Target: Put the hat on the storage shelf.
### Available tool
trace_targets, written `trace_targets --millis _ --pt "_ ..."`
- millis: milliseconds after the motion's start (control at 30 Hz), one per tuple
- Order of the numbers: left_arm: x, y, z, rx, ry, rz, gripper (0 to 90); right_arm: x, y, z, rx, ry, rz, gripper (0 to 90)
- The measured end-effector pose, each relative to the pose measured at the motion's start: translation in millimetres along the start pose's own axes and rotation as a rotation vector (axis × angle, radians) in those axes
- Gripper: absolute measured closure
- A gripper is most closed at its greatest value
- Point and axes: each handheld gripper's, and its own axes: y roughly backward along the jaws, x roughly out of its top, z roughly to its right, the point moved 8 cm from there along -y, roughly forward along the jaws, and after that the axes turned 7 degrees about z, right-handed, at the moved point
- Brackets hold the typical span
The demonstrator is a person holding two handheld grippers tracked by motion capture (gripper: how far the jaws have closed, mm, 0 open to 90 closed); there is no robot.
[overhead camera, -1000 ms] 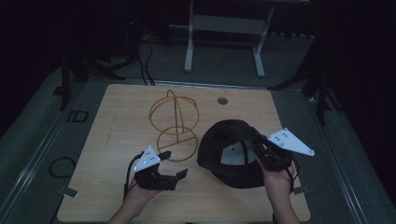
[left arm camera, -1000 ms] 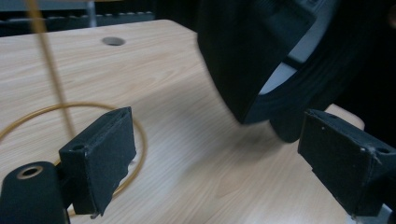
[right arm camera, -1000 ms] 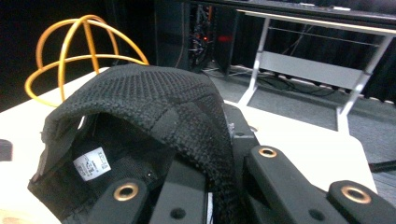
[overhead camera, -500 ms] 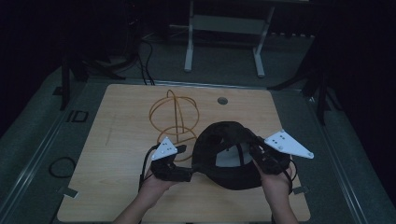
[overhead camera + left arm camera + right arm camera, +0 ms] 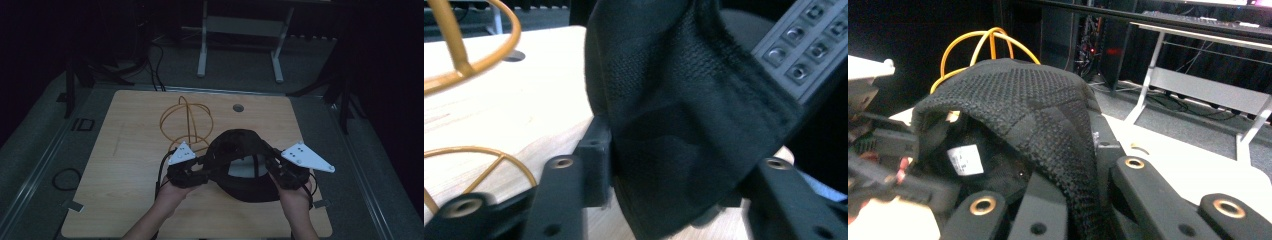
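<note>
A: What are the two tongs doing?
B: The left gripper (image 5: 192, 176) is pinching the black cap (image 5: 243, 162) at its left edge, and the right gripper (image 5: 287, 172) is clamping its right edge.
A: Where is the cap sitting?
B: Between them, near the table's (image 5: 130, 150) front edge. The orange wire stand (image 5: 186, 122) is standing just behind the cap.

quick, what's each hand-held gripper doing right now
Left hand-held gripper: shut on the black hat's rim.
Right hand-held gripper: shut on the hat's opposite rim.
</note>
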Motion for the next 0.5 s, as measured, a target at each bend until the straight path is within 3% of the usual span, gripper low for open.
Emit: trace_targets --millis 100,200,367,500 --pt "3.7 -0.8 -1.6 0.029 -0.008 -0.002 63.9 -1.1 1.4 1.0 -0.003 0.003 -0.006 88.2" --pt "6.2 -2.0 -5.0 0.083 -0.008 -0.007 85.5 -3.0 2.2 1.5 -0.003 0.000 -0.013 88.2" --pt "13.1 -3.0 -4.3 0.119 -0.029 -0.007 87.8 -6.8 5.4 0.4 -0.007 0.008 -0.016 88.2" --pt "19.7 -3.6 -0.3 0.140 -0.069 -0.011 88.2 -11.0 13.8 2.6 -0.011 -0.008 -0.015 88.1"
